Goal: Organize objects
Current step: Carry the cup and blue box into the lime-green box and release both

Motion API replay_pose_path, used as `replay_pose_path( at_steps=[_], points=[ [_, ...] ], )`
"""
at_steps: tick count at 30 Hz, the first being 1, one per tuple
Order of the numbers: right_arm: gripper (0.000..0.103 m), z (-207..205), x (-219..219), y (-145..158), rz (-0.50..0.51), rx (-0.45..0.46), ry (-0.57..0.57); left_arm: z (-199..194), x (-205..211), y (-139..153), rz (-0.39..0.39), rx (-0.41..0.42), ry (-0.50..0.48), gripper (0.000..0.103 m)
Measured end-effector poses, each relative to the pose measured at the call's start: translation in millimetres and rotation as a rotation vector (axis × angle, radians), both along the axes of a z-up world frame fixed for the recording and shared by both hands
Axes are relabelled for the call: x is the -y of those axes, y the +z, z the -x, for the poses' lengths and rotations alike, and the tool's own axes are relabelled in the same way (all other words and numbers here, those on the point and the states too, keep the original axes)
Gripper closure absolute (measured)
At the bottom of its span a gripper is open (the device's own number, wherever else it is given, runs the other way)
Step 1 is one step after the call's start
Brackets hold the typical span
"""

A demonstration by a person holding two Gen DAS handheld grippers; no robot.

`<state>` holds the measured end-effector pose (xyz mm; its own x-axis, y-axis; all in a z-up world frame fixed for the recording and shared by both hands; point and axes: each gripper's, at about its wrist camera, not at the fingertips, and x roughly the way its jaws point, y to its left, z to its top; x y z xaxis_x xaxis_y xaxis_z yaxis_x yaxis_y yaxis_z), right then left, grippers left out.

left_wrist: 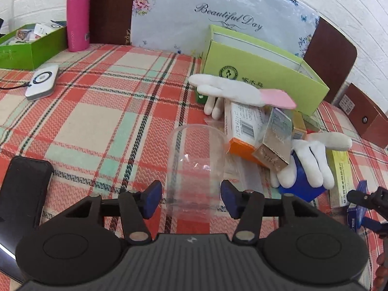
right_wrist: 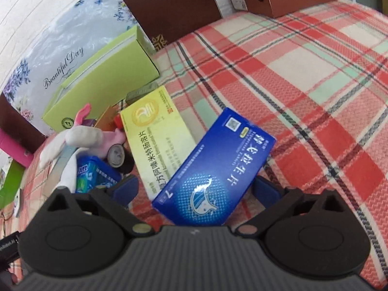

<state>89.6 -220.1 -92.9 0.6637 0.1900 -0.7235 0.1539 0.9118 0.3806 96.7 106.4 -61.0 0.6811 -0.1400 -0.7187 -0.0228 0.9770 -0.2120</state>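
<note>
The clear plastic cup (left_wrist: 196, 169) smears at its base. At three o'clock the long yellow carton (left_wrist: 339, 174) slips under the white plush toy (left_wrist: 312, 160). The bright green open box (left_wrist: 29, 48) at ten o'clock is edge-cut.

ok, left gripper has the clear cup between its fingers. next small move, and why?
Probably close the left gripper a little more: the clear plastic cup sits between the pads, but small gaps show on both sides, so it doesn't look gripped yet.

Red, cream and mint plaid tablecloth (left_wrist: 109, 92), pink bottle (left_wrist: 78, 17), lime-green box (left_wrist: 262, 72), blue carton (right_wrist: 213, 169).
</note>
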Motion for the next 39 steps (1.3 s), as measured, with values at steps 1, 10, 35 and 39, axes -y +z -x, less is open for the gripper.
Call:
replay_pose_path(
  at_steps=[1,10,35,39],
  points=[
    [0.021,2,-2,0,0.035,0.008,0.024,-1,-1,-2,0.007,-0.006,0.004,0.047],
    [0.043,18,8,2,0.097,0.065,0.129,-10,0,-6,0.031,-0.017,0.001,0.057],
    [0.046,-124,-84,119,0.233,0.464,0.407,-135,50,133,0.126,0.262,-0.115,0.059],
    [0.046,-180,-103,104,0.236,0.424,0.411,-185,57,124,0.082,0.253,-0.106,0.059]
  ],
)
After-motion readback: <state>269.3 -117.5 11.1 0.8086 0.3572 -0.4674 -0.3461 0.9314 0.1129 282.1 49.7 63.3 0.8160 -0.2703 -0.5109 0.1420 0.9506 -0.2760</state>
